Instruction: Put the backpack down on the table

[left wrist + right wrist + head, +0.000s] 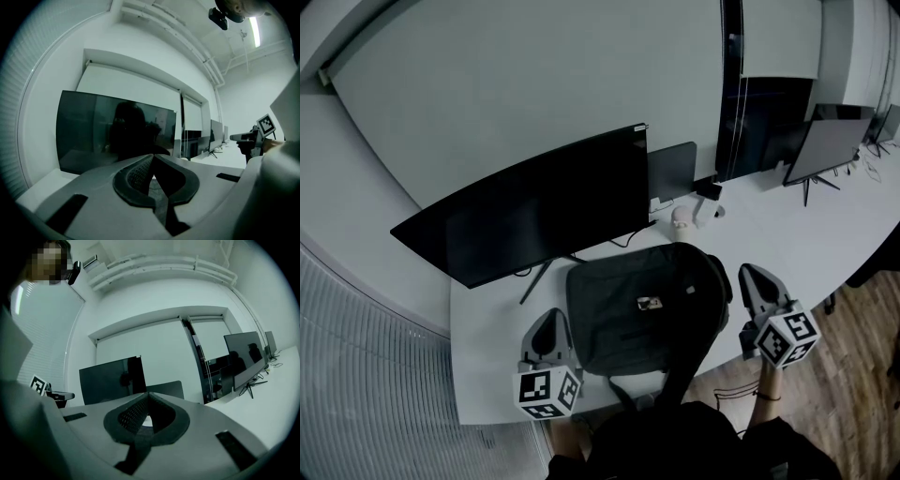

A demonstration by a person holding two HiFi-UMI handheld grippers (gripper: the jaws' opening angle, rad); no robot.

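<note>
The counter (487, 309) is occupied at the lower centre of the frame by the backpack (637, 305), laid flat before the monitor (534, 206), so the setting-down is judged done. It is flanked by the left gripper (548, 323) and right gripper (757, 278), whose fingers (136, 176) are pressed together on nothing.

1. i read this as an office: one long white bench (483, 375) runs along the wall and carries on to the right.
2. a wide dark monitor (534, 211) stands on it, with a smaller screen (672, 172) just beside and a second monitor (830, 145) further along.
3. pale roller shades (140, 341) cover the wall behind, a strip light (255, 30) glows on the ceiling, and the floor (853, 375) is wood plank.
</note>
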